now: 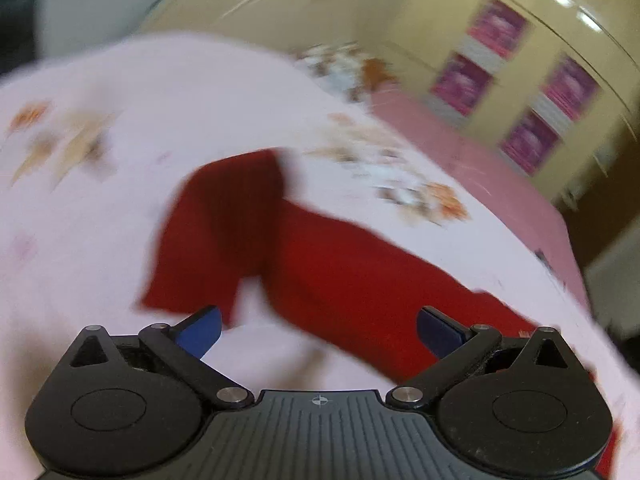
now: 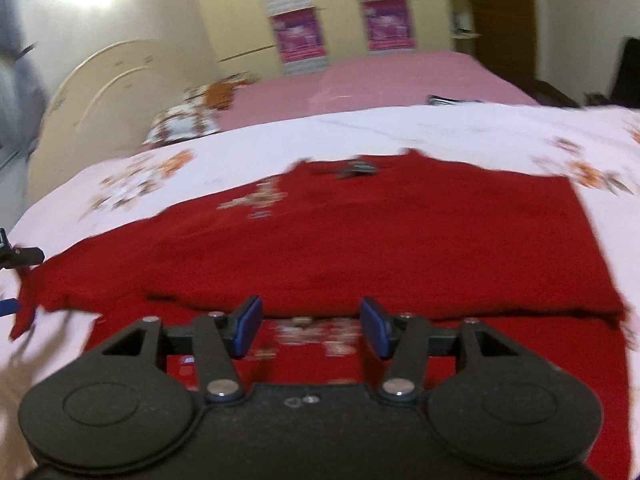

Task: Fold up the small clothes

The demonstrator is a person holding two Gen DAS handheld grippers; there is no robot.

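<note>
A red knitted garment lies spread on the bed, one sleeve stretched out toward the far left in the blurred left wrist view. My left gripper hangs over it, jaws wide open, nothing between the blue pads. One of those pads shows at the left edge of the right wrist view. There the garment lies flat with a fold edge across its near part, a dark label at the neck and pale embroidery. My right gripper hovers over the near fold, half open, gripping nothing.
The bed has a white floral sheet and a pink sheet beyond it. A patterned pillow lies by the cream headboard. Cream wardrobe doors with pink posters stand behind, and a dark doorway at the right.
</note>
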